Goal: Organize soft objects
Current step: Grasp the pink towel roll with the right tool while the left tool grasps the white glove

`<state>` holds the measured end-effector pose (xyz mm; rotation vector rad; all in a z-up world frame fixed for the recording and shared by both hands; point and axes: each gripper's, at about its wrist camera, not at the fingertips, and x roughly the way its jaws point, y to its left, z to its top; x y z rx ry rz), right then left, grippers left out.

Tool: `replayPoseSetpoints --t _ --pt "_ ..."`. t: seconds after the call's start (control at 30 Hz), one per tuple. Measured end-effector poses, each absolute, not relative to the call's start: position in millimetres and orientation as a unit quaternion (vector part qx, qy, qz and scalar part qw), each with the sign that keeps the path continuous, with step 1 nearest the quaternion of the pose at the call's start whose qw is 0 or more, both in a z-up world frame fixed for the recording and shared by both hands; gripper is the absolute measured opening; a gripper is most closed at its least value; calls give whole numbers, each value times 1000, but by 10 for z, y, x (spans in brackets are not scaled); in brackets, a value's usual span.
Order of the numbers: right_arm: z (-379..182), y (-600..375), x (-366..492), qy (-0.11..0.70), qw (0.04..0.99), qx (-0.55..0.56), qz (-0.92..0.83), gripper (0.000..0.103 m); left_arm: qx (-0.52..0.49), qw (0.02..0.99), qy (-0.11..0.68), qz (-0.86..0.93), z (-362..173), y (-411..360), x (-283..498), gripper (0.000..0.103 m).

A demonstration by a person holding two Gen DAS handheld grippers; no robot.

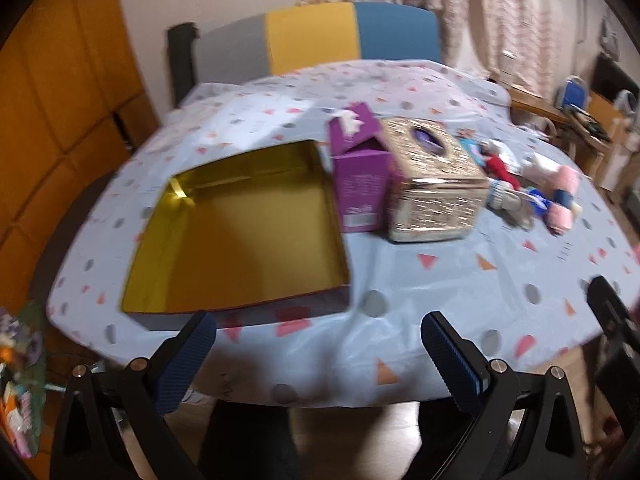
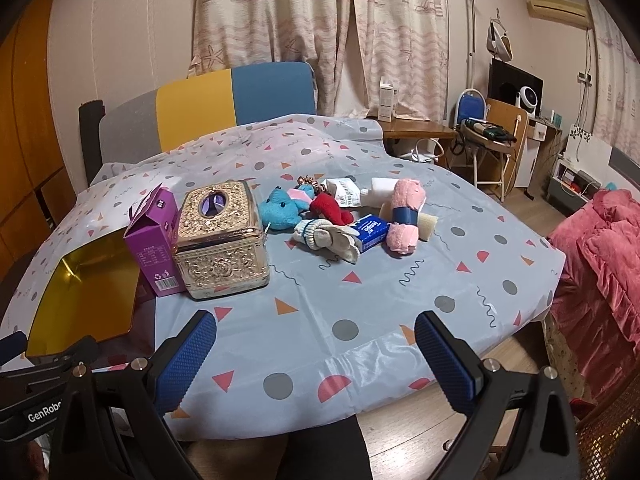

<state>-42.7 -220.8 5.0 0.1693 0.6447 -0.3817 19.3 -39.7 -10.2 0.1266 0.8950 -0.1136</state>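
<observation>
A pile of soft things lies on the table right of centre: a blue plush bear, a red plush, white gloves, a rolled pink towel and a blue tissue pack. The pile also shows blurred in the left wrist view. An open gold-lined box sits at the left, also seen in the right wrist view. My left gripper is open and empty over the near table edge, just in front of the box. My right gripper is open and empty over the near edge.
A gold embossed tissue box and an open purple carton stand between the gold-lined box and the pile. A white tube and a sponge lie by the pile. A chair stands behind the table. A pink bed is right.
</observation>
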Motion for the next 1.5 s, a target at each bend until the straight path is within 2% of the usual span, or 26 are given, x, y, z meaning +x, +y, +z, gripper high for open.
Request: replayPoseSetpoints --t 0.17,0.2,0.23,0.27,0.4,0.47,0.57,0.7,0.9,0.97,1.03,1.17,1.5 --pt "-69 -2567 -340 311 928 99 -180 100 -74 876 440 -181 -120 -421 315 103" --pt "-99 -2661 -309 312 927 101 -180 98 -95 870 443 -193 -136 -446 350 103" --pt "-135 -2767 -281 313 927 104 -180 91 -103 863 452 -199 -160 -500 395 103" --pt "-184 -2895 -248 314 925 111 -181 86 -104 859 459 -203 -181 -559 425 103" --pt "-449 -3501 -33 334 910 152 -194 78 -93 845 479 -217 -316 -837 542 103" --pt "-567 -3791 92 328 908 177 -191 68 -76 841 482 -233 -370 -969 559 103" --pt "-658 -4103 272 291 918 195 -186 68 -78 816 509 -264 -490 -1144 630 103" --pt "-704 -4434 662 275 923 208 -171 68 -76 814 506 -277 -508 -1294 674 103" --pt "-912 -4809 1227 322 901 232 -173 67 -54 821 492 -284 -533 -1516 755 103" --pt "-1009 -4877 1332 335 895 239 -171 51 -46 817 498 -286 -581 -1593 807 103" --pt "-1105 -4932 1392 339 891 250 -168 42 -45 810 510 -285 -622 -1699 876 103" --pt "-1169 -4958 1403 327 898 253 -150 36 -47 801 520 -291 -636 -1865 940 103" --pt "-1085 -4779 715 284 905 282 -142 34 -49 820 503 -270 -587 -2497 1350 103"
